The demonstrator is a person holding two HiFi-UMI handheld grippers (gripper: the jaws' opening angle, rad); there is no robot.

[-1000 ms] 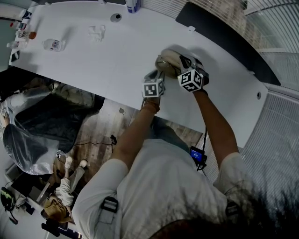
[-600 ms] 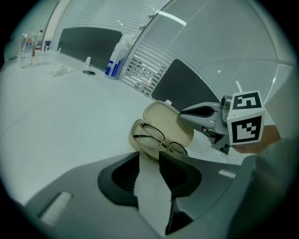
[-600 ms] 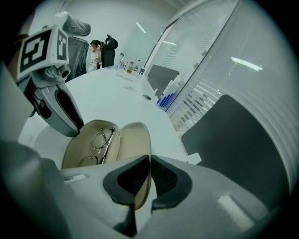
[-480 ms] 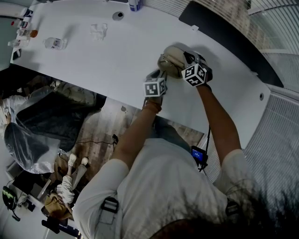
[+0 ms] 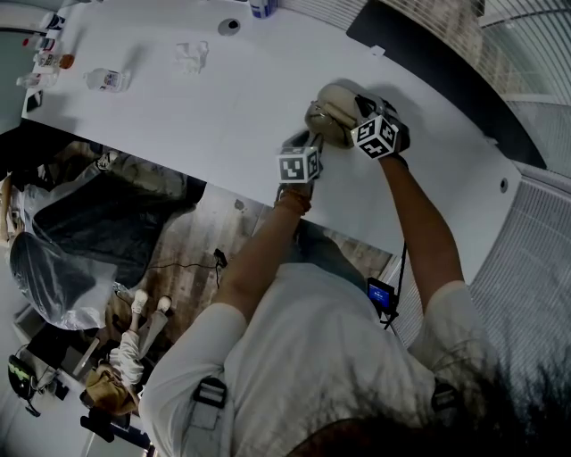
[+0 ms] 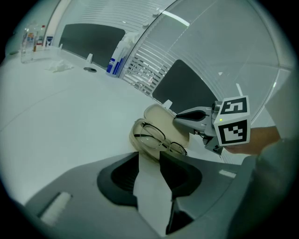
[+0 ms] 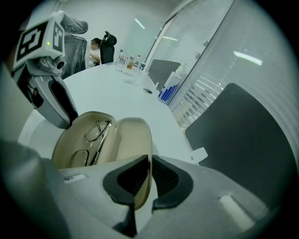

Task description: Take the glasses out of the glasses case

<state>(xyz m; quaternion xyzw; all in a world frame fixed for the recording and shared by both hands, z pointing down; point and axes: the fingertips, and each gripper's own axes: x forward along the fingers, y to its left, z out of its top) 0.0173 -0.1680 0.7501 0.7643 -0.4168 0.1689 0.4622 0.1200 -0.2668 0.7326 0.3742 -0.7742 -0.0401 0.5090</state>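
A beige glasses case (image 5: 332, 116) lies open on the white table (image 5: 178, 107). Thin-framed glasses (image 6: 159, 137) rest folded in its base (image 7: 70, 142). My right gripper (image 7: 150, 163) is shut on the rim of the raised lid (image 7: 135, 135); in the head view the right gripper (image 5: 357, 112) is over the case's far side. My left gripper (image 6: 149, 156) stands at the near wall of the case (image 6: 142, 133). Its jaws have just been opening, with only the table showing between them. In the head view the left gripper (image 5: 312, 141) touches the case's near end.
A spray bottle (image 6: 113, 60) stands at the table's far edge beside a round grommet (image 5: 230, 27). A crumpled tissue (image 5: 190, 58) and small bottles (image 5: 49, 62) lie far left. A dark panel (image 5: 428, 62) runs behind the case. A person (image 7: 96, 49) sits in the background.
The right gripper has shifted a little farther across the table and lower, still on the lid. The left gripper has stayed at the case's near wall.
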